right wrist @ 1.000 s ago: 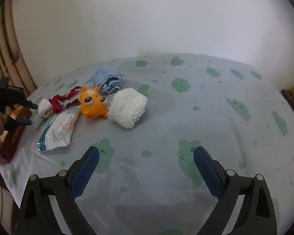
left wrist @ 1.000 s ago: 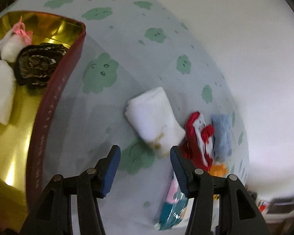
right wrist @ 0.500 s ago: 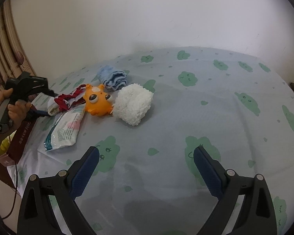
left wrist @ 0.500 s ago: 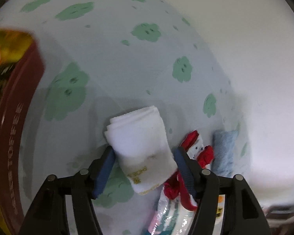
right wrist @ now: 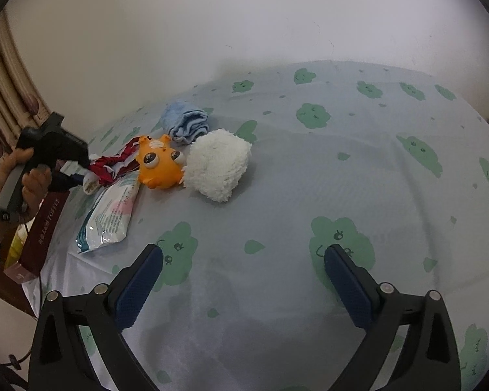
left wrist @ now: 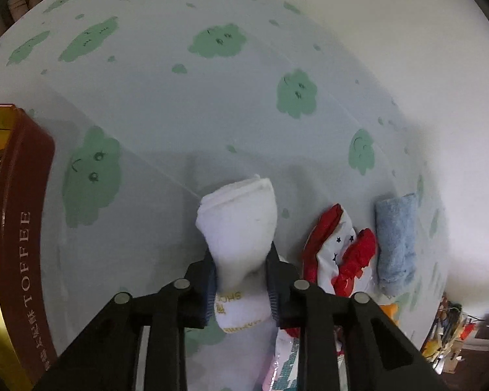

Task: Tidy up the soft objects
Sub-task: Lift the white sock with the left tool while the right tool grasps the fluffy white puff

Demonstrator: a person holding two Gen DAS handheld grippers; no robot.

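A folded white sock (left wrist: 236, 221) lies on the cloud-print tablecloth (left wrist: 166, 104). My left gripper (left wrist: 241, 280) points steeply down at it, its jaws closing, and the blue pads pinch the sock's middle into a waist. To its right lie a red-and-white sock (left wrist: 339, 254) and a rolled blue cloth (left wrist: 396, 241). The right wrist view shows a hand holding the left gripper (right wrist: 80, 167) at the far left. My right gripper (right wrist: 244, 254) hovers open above bare cloth, apart from the orange toy (right wrist: 158, 166) and fluffy white ball (right wrist: 218, 167).
A dark red toffee tin (left wrist: 22, 228) with a gold inside stands at the left, with soft things in it. A plastic wipes packet (right wrist: 109, 215) lies beside the orange toy. The wall runs close behind the table; curtains hang at far left.
My left gripper slid away from the tin over the white sock, straddled it, then closed on its middle. The right gripper's view has shifted only slightly.
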